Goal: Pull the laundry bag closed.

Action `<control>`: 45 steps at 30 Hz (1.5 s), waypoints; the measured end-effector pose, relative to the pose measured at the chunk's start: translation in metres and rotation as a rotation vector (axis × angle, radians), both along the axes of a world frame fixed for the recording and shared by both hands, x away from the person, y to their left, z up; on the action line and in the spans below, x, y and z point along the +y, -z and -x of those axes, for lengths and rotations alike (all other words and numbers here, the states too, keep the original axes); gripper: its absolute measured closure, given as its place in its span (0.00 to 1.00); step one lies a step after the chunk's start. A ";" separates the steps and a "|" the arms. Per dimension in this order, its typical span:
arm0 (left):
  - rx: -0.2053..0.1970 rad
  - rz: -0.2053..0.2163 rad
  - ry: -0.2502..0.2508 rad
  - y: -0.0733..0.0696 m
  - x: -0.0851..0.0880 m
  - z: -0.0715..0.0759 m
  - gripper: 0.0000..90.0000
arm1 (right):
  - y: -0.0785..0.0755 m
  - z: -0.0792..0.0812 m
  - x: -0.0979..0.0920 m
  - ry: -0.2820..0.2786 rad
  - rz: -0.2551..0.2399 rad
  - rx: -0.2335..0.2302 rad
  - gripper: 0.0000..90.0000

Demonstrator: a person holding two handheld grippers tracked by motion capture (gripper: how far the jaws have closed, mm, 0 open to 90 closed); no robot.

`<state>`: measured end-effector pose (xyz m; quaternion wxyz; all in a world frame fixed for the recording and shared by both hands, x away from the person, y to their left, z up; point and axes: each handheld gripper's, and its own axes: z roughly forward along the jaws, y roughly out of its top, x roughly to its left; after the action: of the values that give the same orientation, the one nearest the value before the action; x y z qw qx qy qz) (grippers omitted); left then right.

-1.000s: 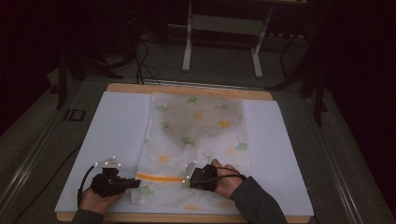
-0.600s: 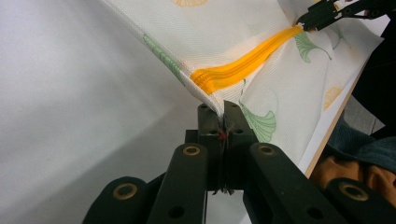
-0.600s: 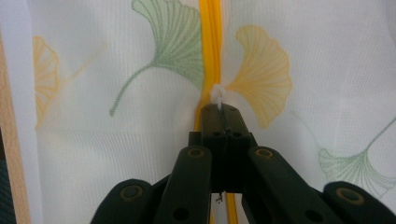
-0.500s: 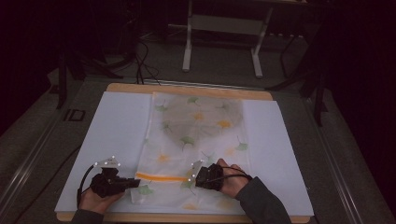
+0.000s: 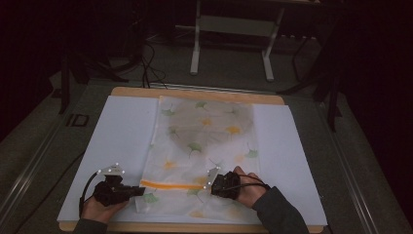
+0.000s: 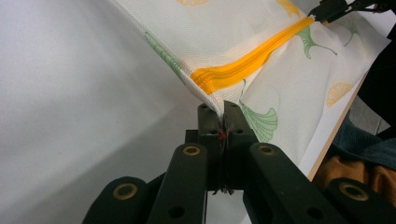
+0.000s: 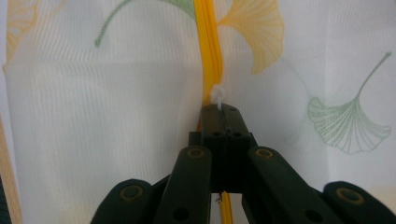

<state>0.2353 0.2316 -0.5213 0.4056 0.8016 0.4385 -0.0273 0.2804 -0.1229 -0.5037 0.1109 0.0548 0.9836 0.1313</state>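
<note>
Mesh bag (image 5: 204, 151), white with green and yellow ginkgo-leaf print, lies flat and lengthwise down the middle of a white sheet (image 5: 122, 136) that covers the wooden table (image 5: 195, 92). Orange zipper (image 5: 170, 185) runs across the bag near its end closest to the person. Left gripper (image 5: 139, 191) sits at the bag's left edge, level with the zipper; in the left gripper view its jaws are pressed together on the bag's fabric at the zipper's end, and the cloth there is lifted into a small peak. Right gripper (image 5: 213, 184) rests on the bag at the other end of the visible orange strip. In the right gripper view its jaws are closed tight on a small white zipper pull (image 7: 217, 96), with the zipper running straight away from the jaw tips (the same grip appears at the upper right corner of the left gripper view). Both hands come in from the near table edge, the right wrist in a dark sleeve (image 5: 277, 209). Beyond the table stands a metal frame (image 5: 234, 39) on a dark floor.
</note>
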 end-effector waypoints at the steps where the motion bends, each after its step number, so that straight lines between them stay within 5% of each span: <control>1: 0.000 0.001 0.000 0.000 0.000 0.000 0.99 | 0.000 0.000 -0.001 -0.001 -0.003 0.001 1.00; 45: 0.003 -0.003 -0.002 0.001 0.000 0.000 0.99 | 0.000 0.002 -0.036 0.059 0.015 0.010 1.00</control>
<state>0.2355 0.2321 -0.5224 0.4038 0.8018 0.4397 -0.0274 0.2783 -0.1591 -0.5034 0.1100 0.0834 0.9831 0.1202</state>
